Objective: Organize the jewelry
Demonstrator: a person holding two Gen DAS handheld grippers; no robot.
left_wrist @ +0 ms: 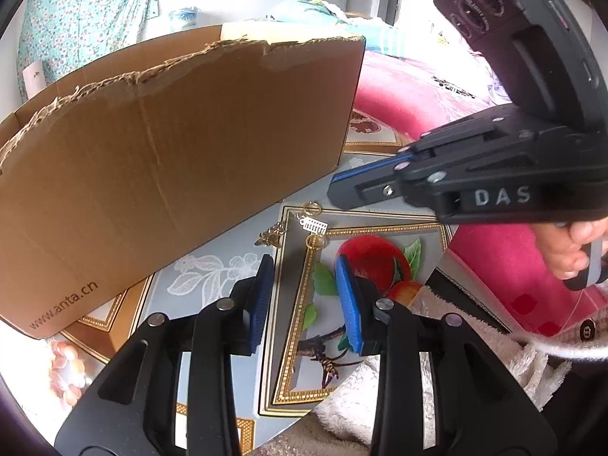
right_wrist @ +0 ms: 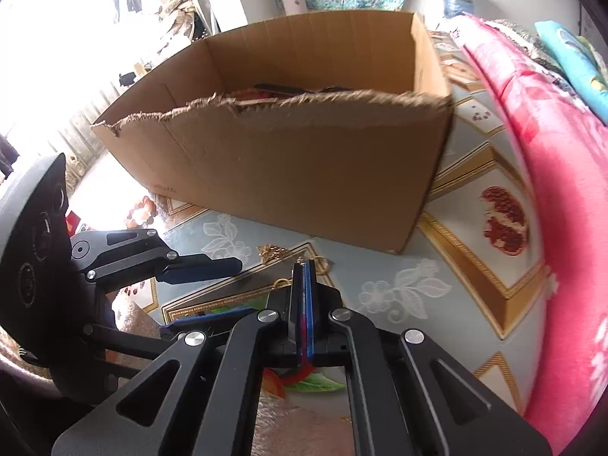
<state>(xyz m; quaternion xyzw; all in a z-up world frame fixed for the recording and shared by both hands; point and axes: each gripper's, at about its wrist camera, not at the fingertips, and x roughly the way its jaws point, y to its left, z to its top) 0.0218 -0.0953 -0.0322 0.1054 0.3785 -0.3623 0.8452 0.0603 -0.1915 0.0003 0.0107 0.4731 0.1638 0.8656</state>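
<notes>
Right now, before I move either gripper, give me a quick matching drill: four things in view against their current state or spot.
Things:
1. left gripper
2. right gripper
3. cardboard box
4. gold jewelry

States:
A. pads pressed together
B. lying on the patterned mat, in front of the box
C. top edge torn, open at the top
D. pads apart, nothing between them

Pairs: 1-D, 2-A, 3-C, 4-B

Cardboard box (left_wrist: 171,144) reads "www.anta.cn" (low corner); right gripper (left_wrist: 334,186) reads "DAS".
</notes>
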